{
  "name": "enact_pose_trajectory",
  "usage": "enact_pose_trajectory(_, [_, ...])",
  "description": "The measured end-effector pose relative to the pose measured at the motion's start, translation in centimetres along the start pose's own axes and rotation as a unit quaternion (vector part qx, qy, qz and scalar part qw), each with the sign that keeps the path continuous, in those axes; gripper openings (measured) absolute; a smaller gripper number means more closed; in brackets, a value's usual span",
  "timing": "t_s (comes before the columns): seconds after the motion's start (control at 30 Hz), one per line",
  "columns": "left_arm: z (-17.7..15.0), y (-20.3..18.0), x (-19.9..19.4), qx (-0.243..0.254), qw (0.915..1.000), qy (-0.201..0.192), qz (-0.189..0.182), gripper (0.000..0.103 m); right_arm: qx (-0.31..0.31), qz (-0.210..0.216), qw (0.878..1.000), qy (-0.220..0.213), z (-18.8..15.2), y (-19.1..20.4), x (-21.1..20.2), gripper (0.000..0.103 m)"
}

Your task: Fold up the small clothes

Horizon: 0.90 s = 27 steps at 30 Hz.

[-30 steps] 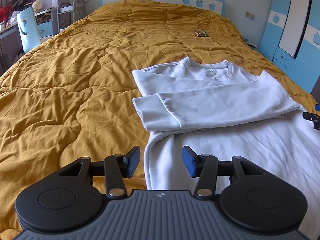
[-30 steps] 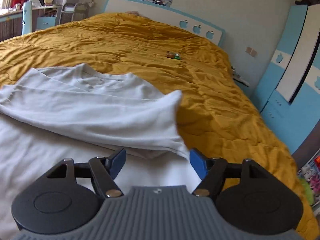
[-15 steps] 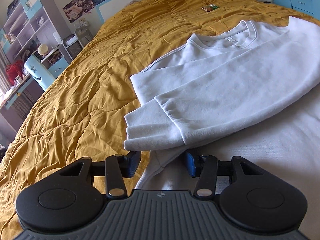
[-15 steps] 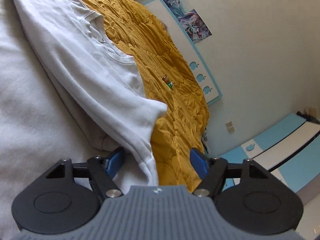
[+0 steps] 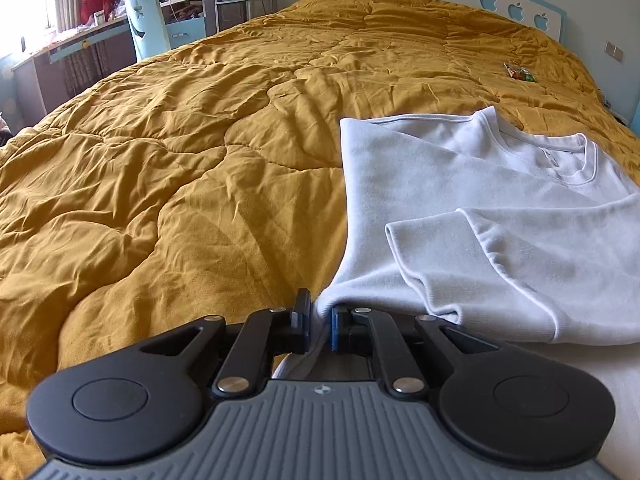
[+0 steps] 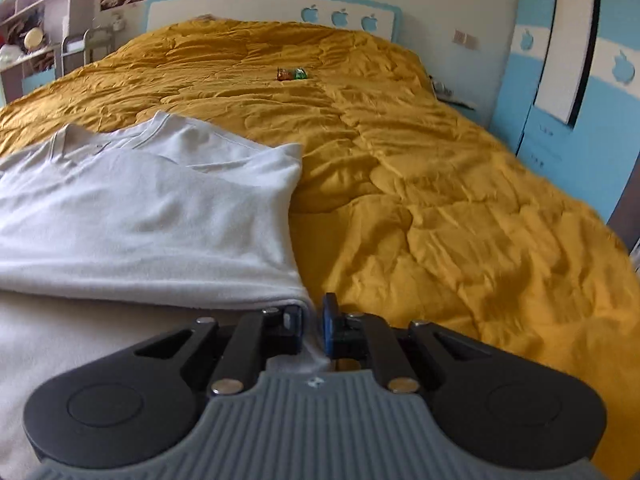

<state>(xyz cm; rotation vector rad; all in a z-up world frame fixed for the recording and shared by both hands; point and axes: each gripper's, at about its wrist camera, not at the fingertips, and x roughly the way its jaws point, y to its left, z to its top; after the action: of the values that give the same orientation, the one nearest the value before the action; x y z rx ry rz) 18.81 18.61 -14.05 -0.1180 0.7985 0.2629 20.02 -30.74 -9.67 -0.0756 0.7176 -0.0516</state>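
Both grippers, L (image 5: 319, 326) & R (image 6: 312, 330), now clamped on sweatshirt (image 5: 460, 184)

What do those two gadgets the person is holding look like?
Both look alike: the left gripper and right gripper have a ribbed grey body, two round black discs, black linkage arms with silver rivets, and fingers with blue pads. No cables or sleeves show.

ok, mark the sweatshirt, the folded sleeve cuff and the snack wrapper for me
sweatshirt (image 5: 420, 168), left wrist view, left shoulder panel.
sleeve cuff (image 5: 436, 256), left wrist view, ribbed end.
snack wrapper (image 6: 292, 74), right wrist view, centre of the packet.
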Motion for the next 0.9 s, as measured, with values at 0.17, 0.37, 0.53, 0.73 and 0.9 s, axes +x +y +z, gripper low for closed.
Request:
enact_pose_trajectory(0.17, [-0.1, 1.4, -1.3, -0.014, 0.9998, -0.009, -0.014, 0.041, -0.059, 0.001, 0.998, 0.017, -0.1, 1.6, -0.5, 0.017])
enact_pose_trajectory(0.37, [0.6, 2.1, -3.5, 0.057, 0.9952, -0.039, -0.069, 0.053, -0.039, 0.067, 0.997, 0.007, 0.3, -0.5, -3.9, 0.039])
enact_pose_trajectory(0.53, [1.4, 2.3, -5.0, 0.083, 0.986, -0.075, -0.124, 0.057, -0.036, 0.135, 0.99, -0.023, 1.0, -0.6, -6.6, 0.054])
enact_pose_trajectory(0.73, [3.9, 1.6, -3.6, -0.009, 0.9818, -0.06, -0.18, 0.052, -0.012, 0.12, 0.99, -0.071, 2.1, 0.5, -6.9, 0.029])
enact_pose_trajectory(0.9, [3.9, -1.7, 1.3, -0.059, 0.9792, -0.017, -0.193, 0.002, 0.074, 0.09, 0.991, -0.062, 4.1, 1.7, -2.7, 0.0])
